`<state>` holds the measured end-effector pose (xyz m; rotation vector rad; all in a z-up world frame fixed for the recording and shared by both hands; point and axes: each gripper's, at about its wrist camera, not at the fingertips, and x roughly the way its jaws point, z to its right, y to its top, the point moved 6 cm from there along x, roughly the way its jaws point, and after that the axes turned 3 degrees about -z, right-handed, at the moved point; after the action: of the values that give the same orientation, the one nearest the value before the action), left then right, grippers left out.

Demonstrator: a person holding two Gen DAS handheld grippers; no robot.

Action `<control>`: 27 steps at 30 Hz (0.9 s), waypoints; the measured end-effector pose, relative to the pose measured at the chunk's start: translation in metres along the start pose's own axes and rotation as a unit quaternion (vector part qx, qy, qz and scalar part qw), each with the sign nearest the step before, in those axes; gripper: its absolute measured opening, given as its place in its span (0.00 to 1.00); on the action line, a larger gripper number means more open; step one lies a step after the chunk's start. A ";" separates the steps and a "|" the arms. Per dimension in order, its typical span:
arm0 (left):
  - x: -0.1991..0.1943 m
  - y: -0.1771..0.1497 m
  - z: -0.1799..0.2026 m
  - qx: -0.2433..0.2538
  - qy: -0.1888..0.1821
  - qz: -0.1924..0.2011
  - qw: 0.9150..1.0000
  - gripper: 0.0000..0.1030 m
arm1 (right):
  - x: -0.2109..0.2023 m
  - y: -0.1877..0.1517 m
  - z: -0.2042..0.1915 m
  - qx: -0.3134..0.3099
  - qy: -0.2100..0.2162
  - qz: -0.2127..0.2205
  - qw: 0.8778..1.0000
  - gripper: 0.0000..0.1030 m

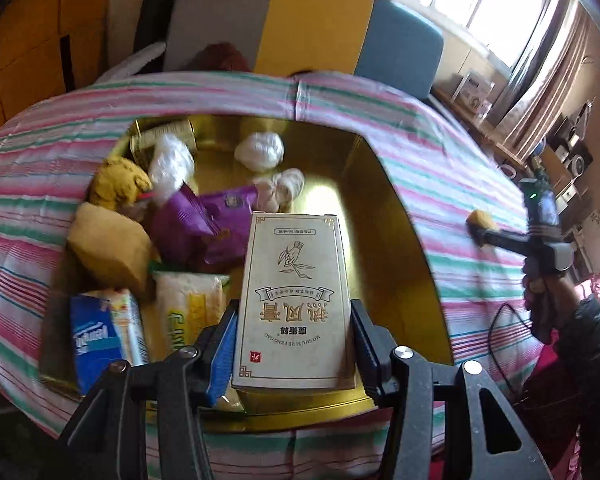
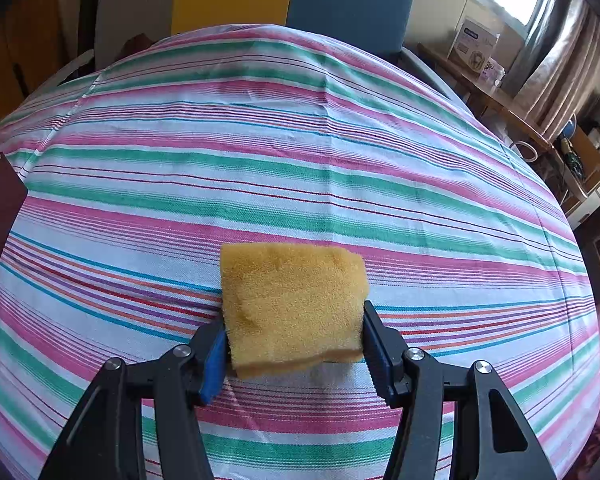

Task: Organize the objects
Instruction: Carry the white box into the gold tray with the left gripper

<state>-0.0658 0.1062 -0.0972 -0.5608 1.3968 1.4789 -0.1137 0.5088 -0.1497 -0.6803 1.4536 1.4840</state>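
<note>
My left gripper (image 1: 292, 320) is shut on a tall cream carton (image 1: 292, 300) with printed Chinese characters, and holds it over the gold-lined box (image 1: 400, 208). In that box lie purple snack bags (image 1: 204, 224), white wrapped lumps (image 1: 260, 150), a yellow sponge (image 1: 112, 248), a yellow plush (image 1: 118, 184), a blue tissue pack (image 1: 96, 340), a yellow-white packet (image 1: 190, 308) and a tin can (image 1: 164, 138). My right gripper (image 2: 294, 336) is shut on a yellow sponge (image 2: 292, 304) just above the striped cloth (image 2: 300, 152). In the left wrist view the right gripper (image 1: 480, 230) hangs right of the box.
A striped cloth (image 1: 460, 168) covers the table. Behind it stands a grey, yellow and blue chair back (image 1: 308, 20). At the right are a wooden shelf with boxes (image 2: 476, 48), curtains and a window. A black cable (image 1: 508, 320) lies near the person's dark sleeve (image 1: 592, 344).
</note>
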 end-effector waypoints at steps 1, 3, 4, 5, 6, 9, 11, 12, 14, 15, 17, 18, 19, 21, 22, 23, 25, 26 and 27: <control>0.010 -0.002 -0.002 -0.003 0.008 -0.011 1.000 0.50 | 0.000 0.000 0.000 0.000 0.000 0.000 1.000 0.57; 0.020 -0.004 -0.005 -0.003 0.021 -0.013 1.000 0.52 | 0.000 0.000 0.000 -0.001 -0.002 0.000 1.000 0.57; 0.020 -0.003 -0.006 0.003 0.034 -0.004 0.999 0.52 | 0.001 0.000 0.000 -0.002 -0.002 -0.001 1.000 0.57; 0.022 -0.004 -0.006 0.006 0.040 -0.003 0.999 0.52 | 0.001 0.000 0.000 -0.001 -0.001 -0.001 1.000 0.57; 0.026 -0.005 -0.009 0.003 0.041 -0.013 0.999 0.52 | 0.001 0.000 0.000 -0.001 -0.001 -0.001 1.000 0.57; 0.029 -0.007 -0.016 -0.025 0.022 -0.027 0.999 0.53 | 0.000 0.000 0.000 -0.001 0.000 -0.001 1.000 0.57; 0.026 -0.009 -0.018 -0.027 0.024 -0.024 0.999 0.54 | 0.000 0.000 -0.001 0.001 0.000 -0.002 1.000 0.57; 0.023 -0.009 -0.018 -0.026 0.023 -0.021 0.999 0.54 | 0.000 0.001 -0.001 0.001 0.000 -0.002 1.000 0.57; 0.020 -0.008 -0.015 -0.024 0.025 -0.013 0.999 0.58 | 0.000 0.001 -0.001 0.001 0.000 -0.002 1.000 0.57; 0.017 -0.008 -0.014 -0.019 0.027 -0.008 0.999 0.59 | 0.001 0.001 -0.001 0.002 0.001 -0.002 1.000 0.57; 0.010 -0.006 -0.013 -0.012 0.034 0.001 0.999 0.60 | 0.001 0.002 -0.001 0.002 0.001 -0.002 1.000 0.57; 0.007 -0.006 -0.012 -0.009 0.036 0.006 0.999 0.60 | 0.001 0.002 -0.001 0.002 0.001 -0.002 1.000 0.57; 0.006 -0.003 -0.011 -0.008 0.038 0.009 0.999 0.61 | 0.001 0.002 -0.001 0.002 0.001 -0.002 1.000 0.57; 0.001 -0.001 -0.012 -0.006 0.043 0.017 0.999 0.61 | 0.001 0.002 -0.001 0.001 0.000 -0.002 1.000 0.57; -0.003 0.000 -0.013 -0.005 0.046 0.021 0.999 0.61 | 0.001 0.002 -0.001 0.001 -0.001 -0.002 1.000 0.57; -0.006 0.001 -0.014 -0.005 0.050 0.027 0.998 0.61 | 0.001 0.003 -0.001 0.000 -0.002 -0.002 1.000 0.57; -0.013 0.003 -0.016 -0.006 0.058 0.038 0.998 0.61 | 0.001 0.002 -0.002 -0.002 -0.004 -0.002 1.000 0.57; -0.016 0.004 -0.018 -0.007 0.062 0.042 0.997 0.61 | 0.001 0.002 -0.002 -0.004 -0.006 -0.002 1.000 0.57; -0.021 0.003 -0.019 -0.007 0.069 0.047 0.997 0.61 | 0.001 0.002 -0.003 -0.005 -0.007 -0.001 1.000 0.57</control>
<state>-0.0660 0.0817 -0.0825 -0.6232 1.5382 1.5499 -0.1166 0.5067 -0.1494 -0.6754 1.4347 1.4921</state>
